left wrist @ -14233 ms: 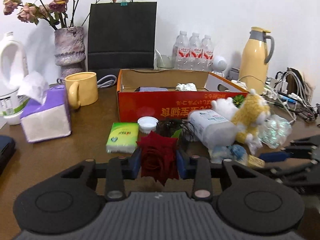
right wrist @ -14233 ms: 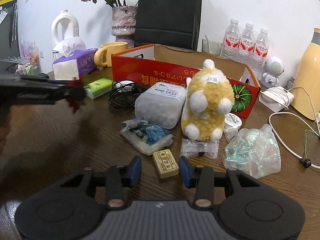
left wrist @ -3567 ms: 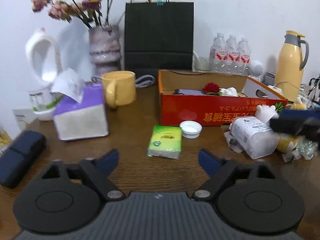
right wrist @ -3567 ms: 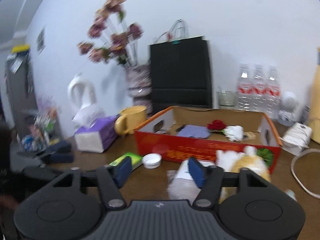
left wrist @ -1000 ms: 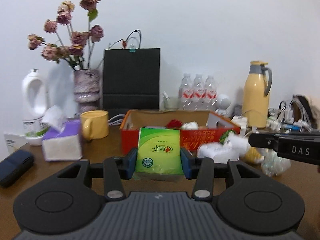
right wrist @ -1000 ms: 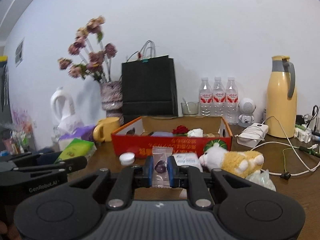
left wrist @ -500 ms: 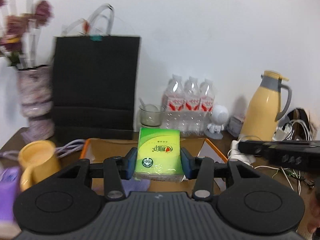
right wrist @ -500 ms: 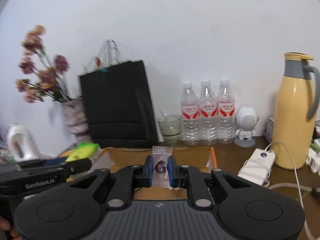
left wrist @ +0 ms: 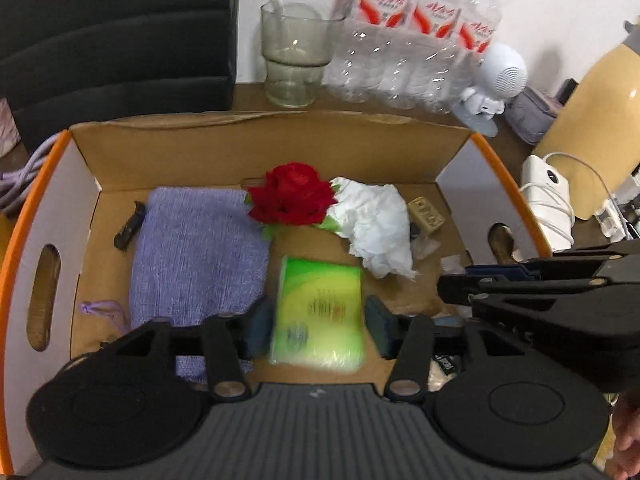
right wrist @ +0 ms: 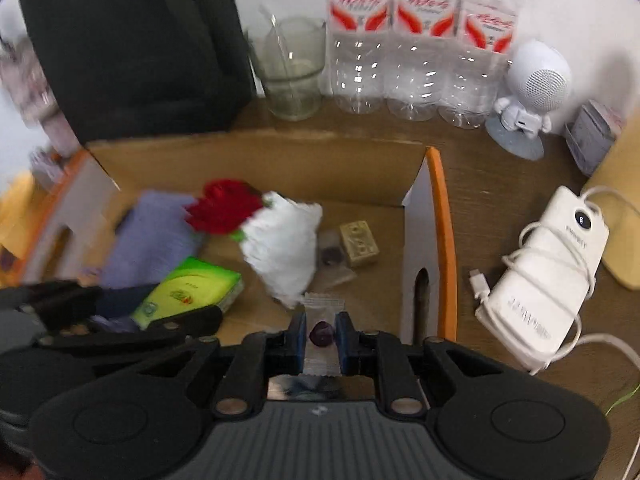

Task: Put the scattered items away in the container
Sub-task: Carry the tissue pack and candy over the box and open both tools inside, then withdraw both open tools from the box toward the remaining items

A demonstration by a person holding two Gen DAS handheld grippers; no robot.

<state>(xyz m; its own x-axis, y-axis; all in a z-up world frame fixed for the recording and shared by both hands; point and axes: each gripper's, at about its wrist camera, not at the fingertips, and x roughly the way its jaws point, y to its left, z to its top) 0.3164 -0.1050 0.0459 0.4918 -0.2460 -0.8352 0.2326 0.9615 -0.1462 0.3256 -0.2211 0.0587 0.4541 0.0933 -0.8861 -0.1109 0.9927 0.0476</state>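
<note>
Both grippers hang over the open orange cardboard box (left wrist: 264,140). My left gripper (left wrist: 318,326) stands open, with small gaps beside the blurred green tissue pack (left wrist: 318,312) between its fingers, over the box floor. My right gripper (right wrist: 321,338) is shut on a clear-wrapped dark candy (right wrist: 321,334) above the box's right side. In the box lie a red rose (left wrist: 292,194), a crumpled white tissue (left wrist: 376,220), a purple cloth pouch (left wrist: 196,252) and a tan block (left wrist: 426,216). The right gripper's fingers (left wrist: 500,284) also show in the left wrist view.
Behind the box stand a black paper bag (left wrist: 116,36), a glass cup (left wrist: 294,52), three water bottles (left wrist: 408,32) and a white robot speaker (left wrist: 496,76). A white power bank with cable (right wrist: 544,276) and a yellow thermos (left wrist: 592,120) are at right.
Both grippers tipped down over the box. The left fingers opened and the tissue pack is loose between them. The right gripper still holds the candy.
</note>
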